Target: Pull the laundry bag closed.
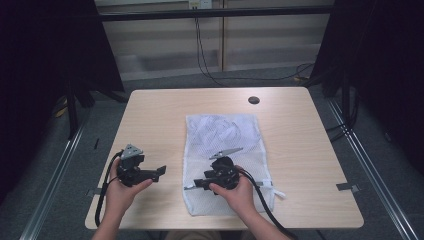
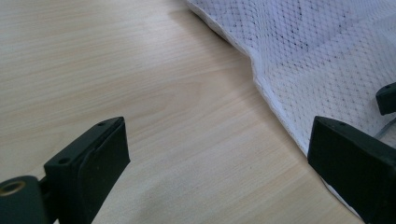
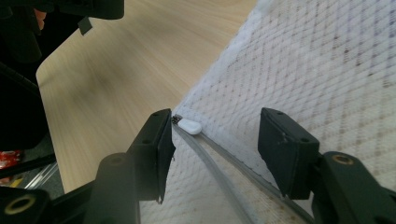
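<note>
A white mesh laundry bag lies flat on the middle of the wooden table. My right gripper rests on the bag's near left part and points left. In the right gripper view its jaws stand apart over the bag, with the grey zipper line and its small white pull between them; the pull sits close to the left jaw, unpressed. My left gripper is held just left of the bag, open, with bare wood between its jaws and the bag's edge beside it.
A small black round disc sits near the table's far edge. A white tab sticks out from the bag's near right corner. Black curtains stand at both sides, and cables run across the floor behind the table.
</note>
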A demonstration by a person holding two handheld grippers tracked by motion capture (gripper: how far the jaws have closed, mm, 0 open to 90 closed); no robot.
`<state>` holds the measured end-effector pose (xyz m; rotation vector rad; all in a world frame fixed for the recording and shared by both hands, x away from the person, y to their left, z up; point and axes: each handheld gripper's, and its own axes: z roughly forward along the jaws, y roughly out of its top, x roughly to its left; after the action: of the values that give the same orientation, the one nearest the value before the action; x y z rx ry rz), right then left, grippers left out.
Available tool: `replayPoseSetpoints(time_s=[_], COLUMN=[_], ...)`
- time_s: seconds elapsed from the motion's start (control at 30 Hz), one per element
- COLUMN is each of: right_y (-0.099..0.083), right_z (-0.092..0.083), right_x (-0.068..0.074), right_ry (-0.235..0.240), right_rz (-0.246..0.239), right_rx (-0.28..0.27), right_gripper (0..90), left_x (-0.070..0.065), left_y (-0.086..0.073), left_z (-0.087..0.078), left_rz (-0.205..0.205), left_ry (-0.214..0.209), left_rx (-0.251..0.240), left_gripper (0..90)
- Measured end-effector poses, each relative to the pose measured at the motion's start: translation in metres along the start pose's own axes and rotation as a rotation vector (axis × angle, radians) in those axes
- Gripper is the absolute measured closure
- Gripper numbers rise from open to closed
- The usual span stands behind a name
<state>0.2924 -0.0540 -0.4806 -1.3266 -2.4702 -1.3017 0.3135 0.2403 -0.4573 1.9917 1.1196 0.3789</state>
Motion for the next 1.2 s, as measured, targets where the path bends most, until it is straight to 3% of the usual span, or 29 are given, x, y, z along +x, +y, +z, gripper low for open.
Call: replayPoseSetpoints(time_s=[0.57, 1.2], right_y=[-0.001, -0.002], right_z=[0.014, 0.028], right_x=[0.004, 0.003], right_ry=[0.066, 0.074], right_rz=[0.043, 0.098], right_rx=[0.035, 0.053], right_gripper=[58.1, 64.7], left_x=[0.000, 0.000], left_y=[0.000, 0.000], left_z=[0.000, 0.000], left_rz=[-0.001, 0.005], left_ry=[0.000, 0.002], left_rx=[-0.002, -0.007], left_gripper=[5.6, 6.4])
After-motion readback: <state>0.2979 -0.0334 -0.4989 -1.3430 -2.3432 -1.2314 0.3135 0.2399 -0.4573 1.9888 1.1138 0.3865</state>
